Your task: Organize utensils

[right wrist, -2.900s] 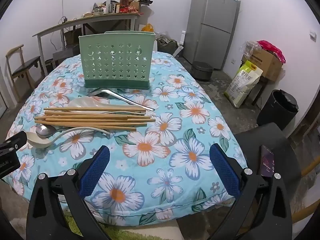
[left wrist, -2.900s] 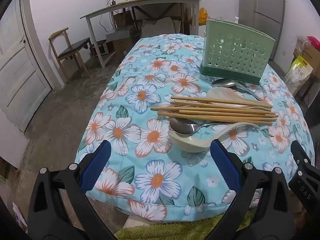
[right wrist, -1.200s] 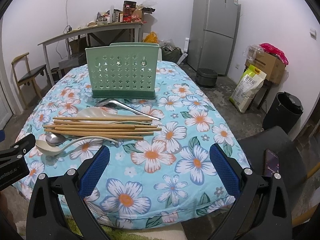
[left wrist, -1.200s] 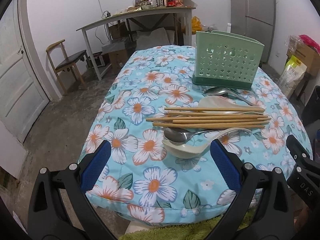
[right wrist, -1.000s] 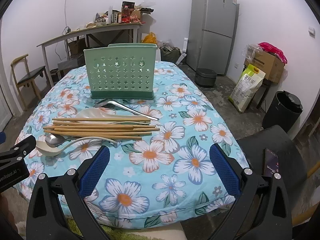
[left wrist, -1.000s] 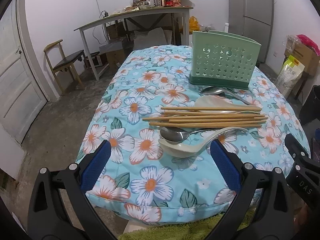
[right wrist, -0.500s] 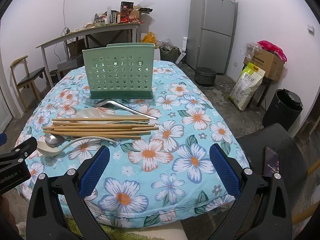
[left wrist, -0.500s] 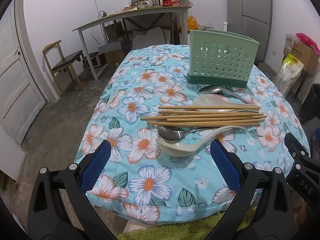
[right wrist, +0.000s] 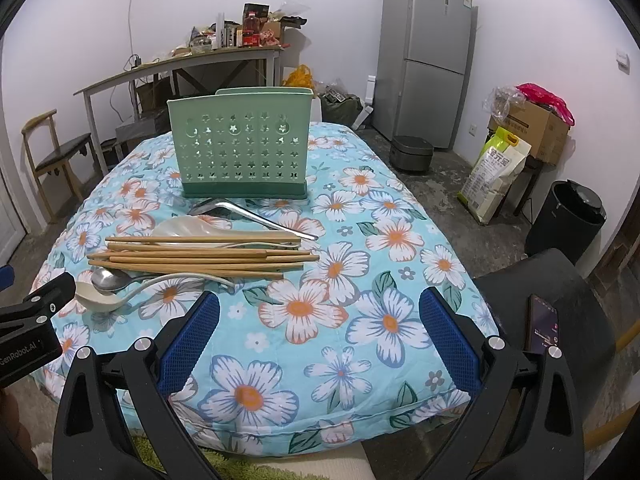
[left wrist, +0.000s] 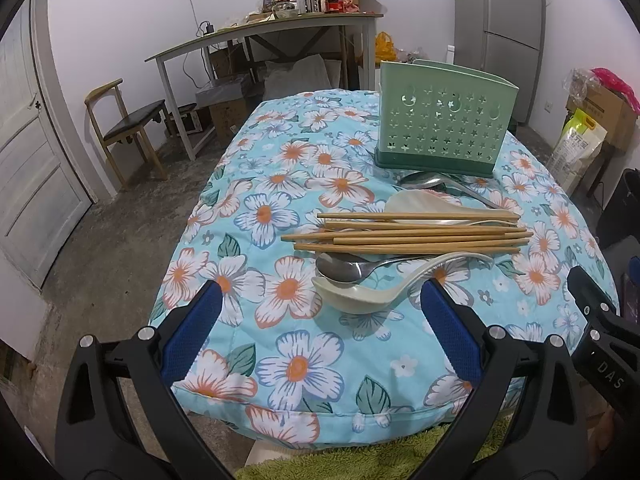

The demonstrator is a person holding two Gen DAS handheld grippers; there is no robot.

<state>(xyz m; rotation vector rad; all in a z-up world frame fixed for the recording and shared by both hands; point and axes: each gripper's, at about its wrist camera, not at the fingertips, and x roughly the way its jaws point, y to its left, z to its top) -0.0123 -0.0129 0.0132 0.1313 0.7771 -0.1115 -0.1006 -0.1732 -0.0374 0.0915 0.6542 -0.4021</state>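
Our left tool [left wrist: 318, 322] is spread wide and holds nothing, and our right tool [right wrist: 319, 332] is the same, both hovering over the near edge of the floral tabletop [right wrist: 360, 280]. The cream ladle spoon [left wrist: 376, 290] lies just ahead of the left tool, its bowl toward the left and its handle running away to the right, so its long axis lies crosswise to the fingers. We judge the left tool nearer to it; from the right tool it sits off to the left. Just beyond lie a steel spoon [left wrist: 344, 269] and the chopsticks [left wrist: 408, 236], all crosswise too. The green utensil holder [right wrist: 240, 148] stands upright farther back, behind the pile.
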